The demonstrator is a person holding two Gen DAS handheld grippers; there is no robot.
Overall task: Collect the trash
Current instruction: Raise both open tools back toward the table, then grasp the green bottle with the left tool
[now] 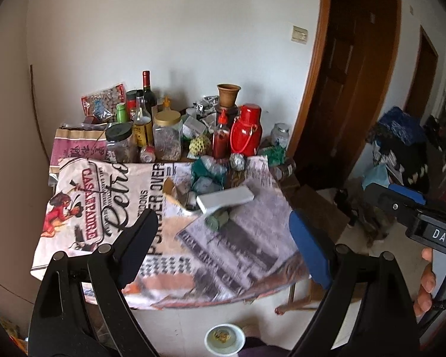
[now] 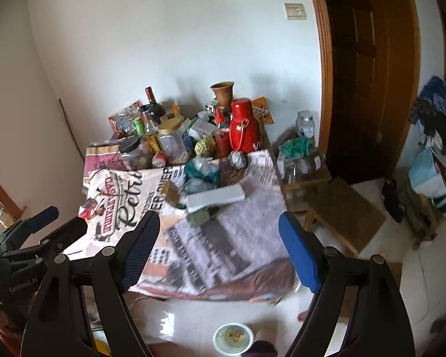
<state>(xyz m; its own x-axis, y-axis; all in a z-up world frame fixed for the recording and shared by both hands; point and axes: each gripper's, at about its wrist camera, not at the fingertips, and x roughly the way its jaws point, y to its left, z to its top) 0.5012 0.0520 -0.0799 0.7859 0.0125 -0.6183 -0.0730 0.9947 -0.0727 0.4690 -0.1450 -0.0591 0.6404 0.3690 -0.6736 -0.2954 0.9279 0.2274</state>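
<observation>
Both the left gripper (image 1: 223, 238) and right gripper (image 2: 220, 247) hang wide open, holding nothing. Further back, the trash pile (image 1: 205, 178) sits mid-table beside the grey box (image 1: 226, 199). I'd go for one crumpled wad (image 1: 217, 221), not the jars (image 1: 166, 136) behind.

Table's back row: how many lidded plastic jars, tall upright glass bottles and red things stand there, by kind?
Plastic jars: 2 – black-lidded jar, gold-lidded jar
Tall glass bottles: 2 – wine bottle, clear bottle
Red things: 2 – red flask, sauce bottle
Total: 6
</observation>
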